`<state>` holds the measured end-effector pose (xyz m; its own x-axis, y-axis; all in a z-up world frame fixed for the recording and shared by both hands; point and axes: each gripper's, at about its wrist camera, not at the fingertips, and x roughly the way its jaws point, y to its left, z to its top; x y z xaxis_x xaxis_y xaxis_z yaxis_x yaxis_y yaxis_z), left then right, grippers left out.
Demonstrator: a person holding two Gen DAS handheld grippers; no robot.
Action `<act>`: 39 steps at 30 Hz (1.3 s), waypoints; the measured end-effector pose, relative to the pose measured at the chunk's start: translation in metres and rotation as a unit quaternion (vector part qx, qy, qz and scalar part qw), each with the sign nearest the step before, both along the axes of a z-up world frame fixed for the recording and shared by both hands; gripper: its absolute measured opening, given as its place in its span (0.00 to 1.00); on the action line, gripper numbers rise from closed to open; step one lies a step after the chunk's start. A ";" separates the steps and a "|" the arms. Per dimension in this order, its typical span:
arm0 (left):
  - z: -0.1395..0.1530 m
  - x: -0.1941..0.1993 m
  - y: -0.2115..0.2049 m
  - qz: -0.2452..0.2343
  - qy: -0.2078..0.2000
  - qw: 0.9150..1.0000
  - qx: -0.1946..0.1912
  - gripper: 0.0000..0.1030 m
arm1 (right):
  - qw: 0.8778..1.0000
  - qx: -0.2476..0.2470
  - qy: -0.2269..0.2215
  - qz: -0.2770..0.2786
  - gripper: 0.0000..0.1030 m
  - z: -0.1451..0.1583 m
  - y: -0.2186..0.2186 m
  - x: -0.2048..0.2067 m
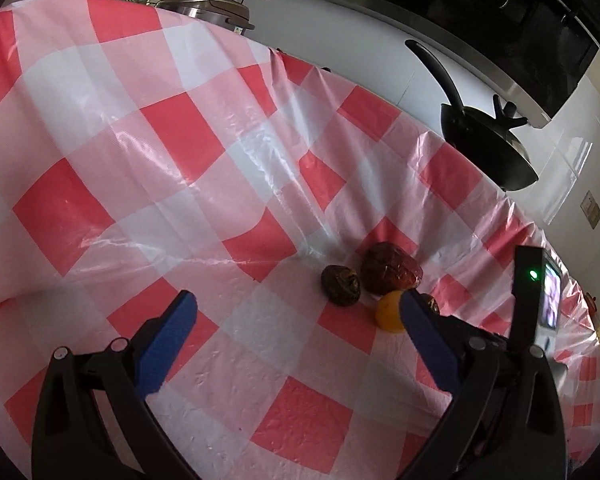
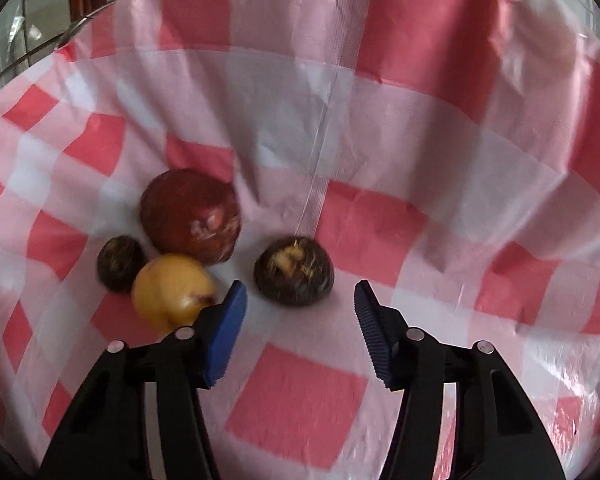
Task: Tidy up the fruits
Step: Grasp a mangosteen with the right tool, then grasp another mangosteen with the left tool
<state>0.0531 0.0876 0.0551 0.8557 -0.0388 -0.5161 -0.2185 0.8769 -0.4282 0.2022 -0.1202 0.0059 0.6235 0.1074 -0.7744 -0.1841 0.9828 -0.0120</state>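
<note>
Several fruits lie close together on a red-and-white checked tablecloth (image 2: 300,400). In the right wrist view they are a large red-brown fruit (image 2: 190,216), a yellow fruit (image 2: 172,290), a small dark fruit (image 2: 120,264) and a bigger dark brown fruit (image 2: 294,272). My right gripper (image 2: 300,296) is open, and the bigger dark fruit sits just beyond its tips, untouched by the pads. In the left wrist view my left gripper (image 1: 298,304) stands wide open over the cloth. Past its tips lie the red-brown fruit (image 1: 390,268), a dark fruit (image 1: 340,284) and the yellow fruit (image 1: 390,312), which its right finger partly hides.
A black pan (image 1: 488,144) with a long handle stands at the cloth's far right edge. A steel pot (image 1: 208,4) is at the far left. A black device with a green light (image 1: 530,280) rises at the right. The cloth (image 1: 140,160) is wrinkled.
</note>
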 end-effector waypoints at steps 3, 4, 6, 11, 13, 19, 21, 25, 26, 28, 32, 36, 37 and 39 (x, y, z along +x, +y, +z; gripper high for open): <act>-0.001 0.000 0.004 0.004 0.001 1.000 -0.009 0.98 | 1.000 0.012 0.017 -0.005 0.45 -0.004 -0.003 0.012; -0.001 0.000 0.004 0.005 0.001 1.000 -0.010 0.98 | 1.000 0.006 0.015 -0.005 0.42 -0.004 -0.002 0.011; -0.003 0.001 0.005 0.004 0.006 1.000 -0.013 0.98 | 1.000 0.002 0.012 -0.010 0.42 -0.004 -0.003 0.003; -0.003 -0.001 0.004 -0.001 0.009 1.000 -0.008 0.98 | 0.994 0.089 -0.037 -0.058 0.42 0.020 -0.036 -0.054; -0.003 -0.002 0.005 -0.002 0.009 1.000 -0.006 0.98 | 0.986 0.127 -0.070 -0.087 0.42 0.031 -0.053 -0.077; 0.000 0.000 0.000 -0.005 0.014 1.000 0.010 0.98 | 0.963 0.191 -0.135 -0.130 0.42 0.042 -0.091 -0.086; 0.001 0.005 -0.008 -0.016 0.026 0.999 0.034 0.98 | 0.960 0.190 -0.153 -0.140 0.42 0.041 -0.099 -0.085; -0.001 0.033 -0.031 -0.063 0.083 0.990 0.096 0.98 | 0.951 0.220 -0.147 -0.160 0.42 0.031 -0.113 -0.079; -0.003 0.042 -0.037 -0.073 0.097 0.986 0.118 0.98 | 0.950 0.223 -0.146 -0.161 0.42 0.032 -0.115 -0.079; -0.007 0.063 -0.047 -0.075 0.121 0.975 0.168 0.98 | 0.947 0.234 -0.147 -0.160 0.42 0.035 -0.116 -0.080; -0.017 0.099 -0.053 -0.085 0.158 0.964 0.196 0.96 | 0.947 0.237 -0.151 -0.157 0.42 0.036 -0.116 -0.082; -0.020 0.124 -0.059 -0.094 0.165 0.960 0.206 0.90 | 0.947 0.237 -0.149 -0.155 0.42 0.036 -0.115 -0.081; -0.020 0.128 -0.057 -0.094 0.168 0.960 0.203 0.85 | 0.947 0.239 -0.148 -0.154 0.42 0.036 -0.117 -0.082; -0.027 0.136 -0.056 -0.103 0.185 0.957 0.198 0.66 | 0.948 0.240 -0.147 -0.152 0.42 0.036 -0.115 -0.081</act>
